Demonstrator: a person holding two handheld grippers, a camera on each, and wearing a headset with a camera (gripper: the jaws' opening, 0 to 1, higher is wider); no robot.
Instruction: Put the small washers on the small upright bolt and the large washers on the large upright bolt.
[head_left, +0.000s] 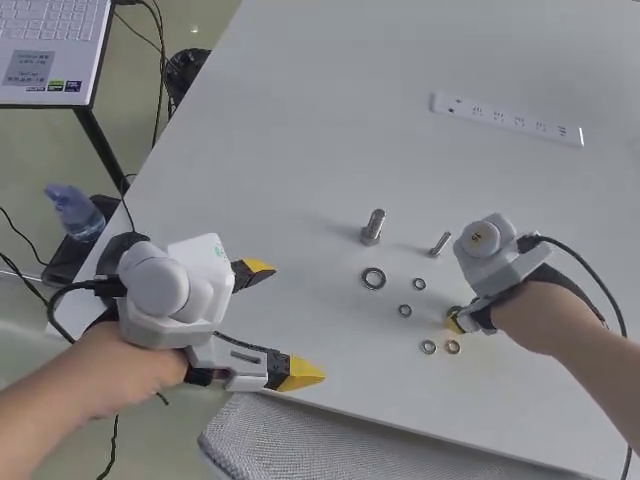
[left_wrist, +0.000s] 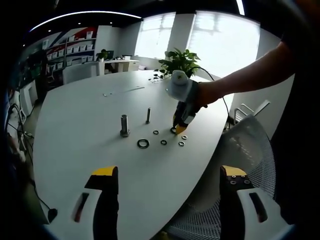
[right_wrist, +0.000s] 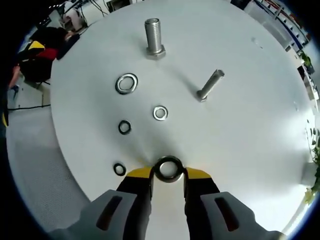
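Room: you are working at a broad white table (head_left: 300, 120) in a bright office; shelves and a potted plant stand behind it in the left gripper view.
Laptop: a laptop (head_left: 50, 40) sits on a stand off the table's far left corner.
Power strip: a power strip (head_left: 507, 118) lies at the far side, well apart from the work.
Left gripper: your left gripper (left_wrist: 168, 171) hovers at the near edge, jaws wide apart and holding nothing.
Right gripper: your right gripper (right_wrist: 168, 172) is down at the tabletop, jaws closed in on a large washer (right_wrist: 168, 159) from both sides.
Large bolt: the large bolt (right_wrist: 154, 36) stands upright straight ahead of it.
Small bolt: the small bolt (right_wrist: 210, 85) stands to its right.
Loose large washer: a loose large washer (right_wrist: 118, 84) lies just in front of the large bolt.
Small washers: the small washers (right_wrist: 160, 112) lie scattered between the bolts and your right gripper.
Step in hand: lift the clamped washer level and carry it over the loose ones. Centre its hole above the large bolt's tip before you release; a tilted ring will likely snag on the thread.
Writing: the laptop's stickers are too small to read, and nothing else shows legible text.
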